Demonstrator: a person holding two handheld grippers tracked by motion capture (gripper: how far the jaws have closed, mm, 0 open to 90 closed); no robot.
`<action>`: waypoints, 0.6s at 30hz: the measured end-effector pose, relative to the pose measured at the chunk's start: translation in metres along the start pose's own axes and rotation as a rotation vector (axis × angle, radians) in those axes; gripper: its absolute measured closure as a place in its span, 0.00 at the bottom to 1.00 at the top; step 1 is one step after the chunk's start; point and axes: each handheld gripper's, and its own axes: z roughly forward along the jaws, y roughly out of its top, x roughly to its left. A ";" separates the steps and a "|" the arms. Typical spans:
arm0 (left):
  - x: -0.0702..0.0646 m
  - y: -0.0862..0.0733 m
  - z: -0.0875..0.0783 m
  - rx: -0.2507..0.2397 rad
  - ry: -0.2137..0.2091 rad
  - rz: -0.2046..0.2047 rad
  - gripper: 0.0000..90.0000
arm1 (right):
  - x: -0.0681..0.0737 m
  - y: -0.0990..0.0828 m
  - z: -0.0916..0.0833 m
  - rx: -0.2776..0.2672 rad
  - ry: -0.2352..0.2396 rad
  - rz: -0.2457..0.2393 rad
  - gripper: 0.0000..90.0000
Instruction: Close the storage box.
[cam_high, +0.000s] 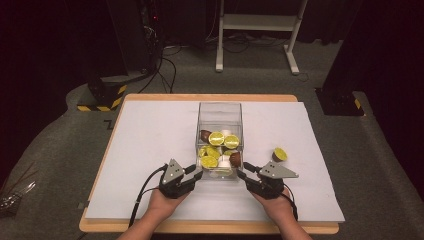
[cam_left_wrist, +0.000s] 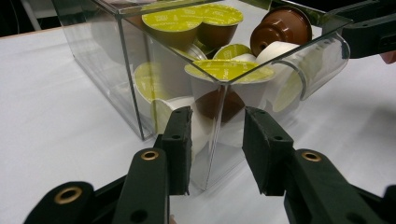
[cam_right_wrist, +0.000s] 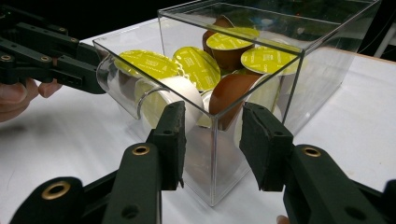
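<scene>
A clear plastic box (cam_high: 220, 107) stands mid-table, holding several coffee capsules (cam_high: 216, 138) with yellow lids and brown or white bodies. My left gripper (cam_high: 197, 171) is at its near left corner. In the left gripper view, that gripper (cam_left_wrist: 218, 126) straddles the corner edge with a pad against each wall, shut on the box (cam_left_wrist: 116, 56). My right gripper (cam_high: 243, 170) is at the near right corner. It (cam_right_wrist: 212, 121) clamps that corner of the box (cam_right_wrist: 322, 60) the same way. One loose capsule (cam_high: 279, 154) lies on the sheet to the right of the box.
A white sheet (cam_high: 150, 150) covers the wooden table (cam_high: 210, 229). A curved clear lip (cam_left_wrist: 322, 65) juts from the box's near wall between the grippers. Behind the table, a white stand (cam_high: 257, 30) and a striped black base (cam_high: 102, 95) are on the floor.
</scene>
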 end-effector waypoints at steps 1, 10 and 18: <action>0.000 0.000 0.001 -0.004 0.000 -0.009 0.70 | 0.000 0.000 0.000 0.000 0.000 0.000 0.67; 0.001 0.002 0.004 -0.009 0.013 0.017 0.71 | -0.003 0.002 0.004 -0.008 -0.012 0.010 0.67; 0.003 0.001 0.007 -0.025 0.030 0.018 0.73 | -0.006 0.005 0.007 -0.022 -0.007 0.015 0.67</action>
